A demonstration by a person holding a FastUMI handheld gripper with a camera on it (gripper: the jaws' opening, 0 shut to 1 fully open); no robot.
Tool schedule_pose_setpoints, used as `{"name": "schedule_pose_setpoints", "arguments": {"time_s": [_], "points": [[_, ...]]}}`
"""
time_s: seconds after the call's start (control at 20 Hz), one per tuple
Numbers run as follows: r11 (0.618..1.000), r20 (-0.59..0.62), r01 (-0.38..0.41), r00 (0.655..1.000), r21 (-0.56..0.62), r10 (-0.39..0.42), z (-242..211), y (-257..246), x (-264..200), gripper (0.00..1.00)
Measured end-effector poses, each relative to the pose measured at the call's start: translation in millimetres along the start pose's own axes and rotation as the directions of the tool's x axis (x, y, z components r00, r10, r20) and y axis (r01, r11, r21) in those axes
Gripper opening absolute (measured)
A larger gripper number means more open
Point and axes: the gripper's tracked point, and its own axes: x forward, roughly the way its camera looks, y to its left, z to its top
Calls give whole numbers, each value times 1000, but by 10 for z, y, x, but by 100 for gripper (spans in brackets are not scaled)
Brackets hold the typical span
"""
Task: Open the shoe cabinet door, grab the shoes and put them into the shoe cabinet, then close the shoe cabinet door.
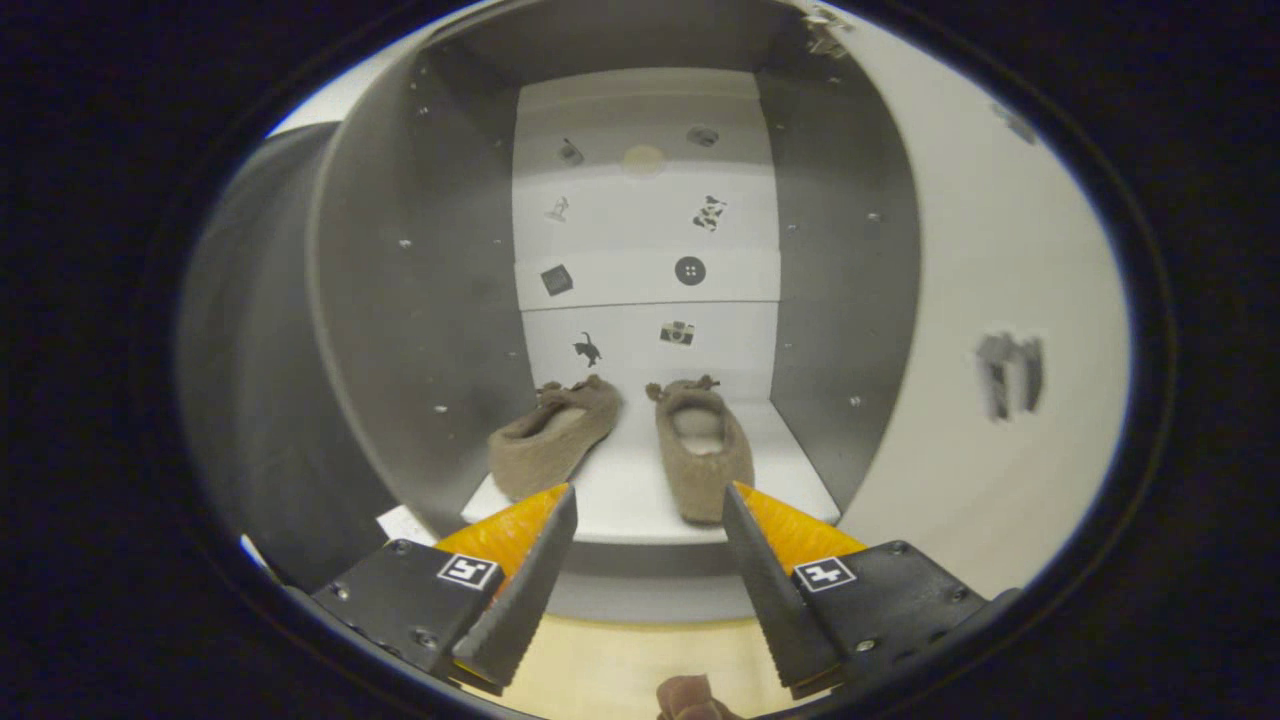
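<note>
A brown scrap (pixel 692 697) below the gripper (pixel 648 500) is getting cut off; the door's (pixel 990 330) dark mark (pixel 1010 373) is blurring.

Fuzzy cloth shoes (pixel 700 450), smooth shelf (pixel 630 500)

- Claw (pixel 648 500): two-finger unit, seen along its length from the camera riding on it; the fingers stand spread with an open gap between them, pressing on nothing.
- Fingers (pixel 530 580): long tapered blades narrowing to thin tips; inner faces ribbed with fine serrated ridges from tip to base.
- Finger mounts (pixel 400 600): one flat angular matte black block behind each finger.
- Screws (pixel 398 547): small round-headed fasteners near the corners of both mounts.
- Markings (pixel 468 571): one square white tag per mount bearing a blocky black tracking pattern, set at the inner front corner; the second sits on the other mount (pixel 824 574).
</note>
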Motion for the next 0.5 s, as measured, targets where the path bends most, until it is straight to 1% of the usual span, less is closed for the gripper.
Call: {"name": "schedule_pose_setpoints", "arguments": {"time_s": [0.2, 0.25, 0.4, 0.5], "points": [[999, 51, 38, 998, 2, -38, -202, -31, -780, 95], [1000, 61, 24, 998, 0, -24, -269, 0, -979, 96], [1000, 113, -21, 993, -7, 22, -407, 56, -1574, 96], [999, 178, -33, 983, -38, 39, -460, 58, -1985, 97]]}}
